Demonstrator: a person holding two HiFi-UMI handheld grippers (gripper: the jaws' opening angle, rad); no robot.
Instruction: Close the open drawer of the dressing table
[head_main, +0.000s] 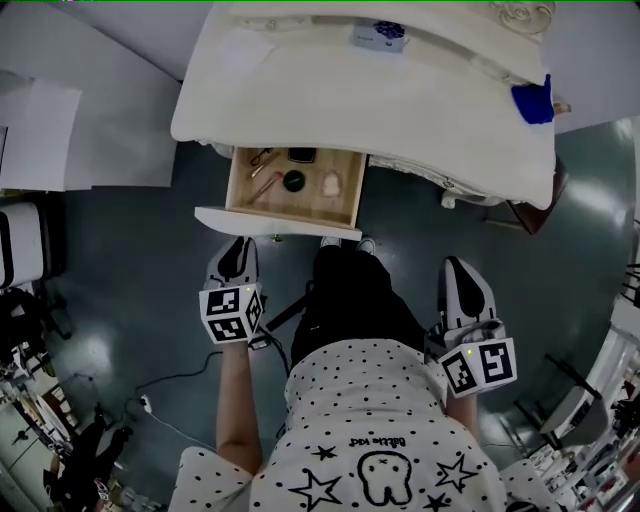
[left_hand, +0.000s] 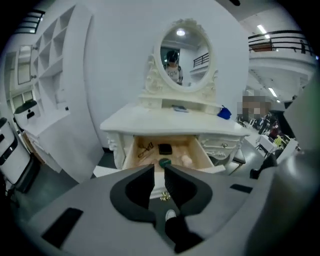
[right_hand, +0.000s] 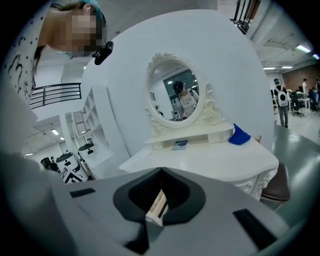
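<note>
The right gripper (right_hand: 161, 171), jaws together, faces the dressing table (right_hand: 200, 162) with its oval mirror (right_hand: 175, 95).

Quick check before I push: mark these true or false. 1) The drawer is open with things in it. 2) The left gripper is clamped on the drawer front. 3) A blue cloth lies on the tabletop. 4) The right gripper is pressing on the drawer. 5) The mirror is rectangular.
1) True: the drawer is pulled out and holds small items.
2) False: the left gripper has its jaws slightly apart with nothing between them.
3) True: the blue cloth lies at the right end of the tabletop.
4) False: the right gripper is off to the drawer's right, jaws together.
5) False: the mirror is oval.
</note>
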